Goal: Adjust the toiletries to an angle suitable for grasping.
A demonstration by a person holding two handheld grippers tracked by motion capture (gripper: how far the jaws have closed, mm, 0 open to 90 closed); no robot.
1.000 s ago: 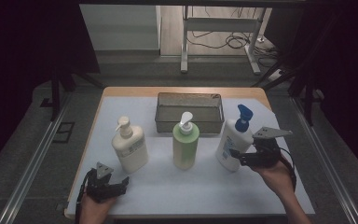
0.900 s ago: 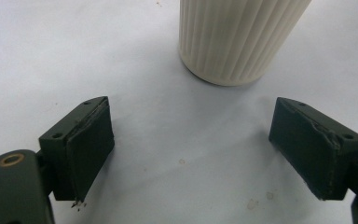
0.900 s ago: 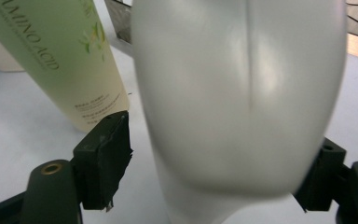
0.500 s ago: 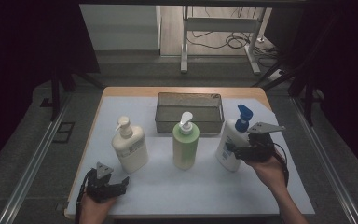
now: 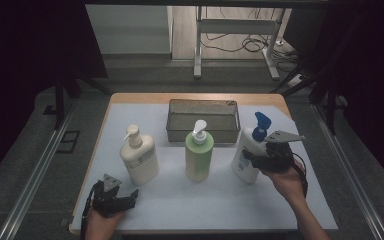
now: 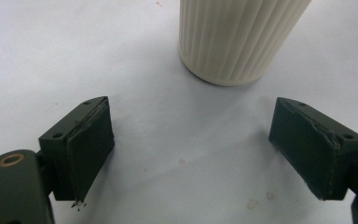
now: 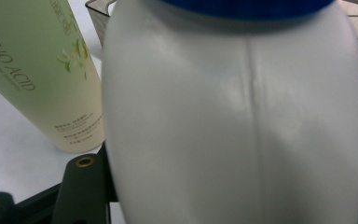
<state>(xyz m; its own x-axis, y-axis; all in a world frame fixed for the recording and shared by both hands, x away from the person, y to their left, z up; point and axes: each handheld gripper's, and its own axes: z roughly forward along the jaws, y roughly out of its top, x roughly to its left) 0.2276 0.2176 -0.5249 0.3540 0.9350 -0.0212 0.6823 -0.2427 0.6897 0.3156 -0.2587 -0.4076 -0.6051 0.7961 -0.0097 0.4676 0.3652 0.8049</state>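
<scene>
Three pump bottles stand in a row on the white mat: a cream one, a green one and a white one with a blue pump. My right gripper reaches in from the right with its jaws on both flanks of the white bottle; they have just been closing and now sit against it. The green bottle stands just beyond. My left gripper rests open near the front left edge, its fingers spread, with the ribbed cream bottle a little ahead of them.
A dark wire basket sits at the back of the mat behind the green bottle. The wooden table edge runs behind it. Metal rails flank the table on both sides.
The right gripper has shifted slightly left onto the white bottle and its jaws have narrowed around it. The left gripper and all three bottles have stayed where they were.
</scene>
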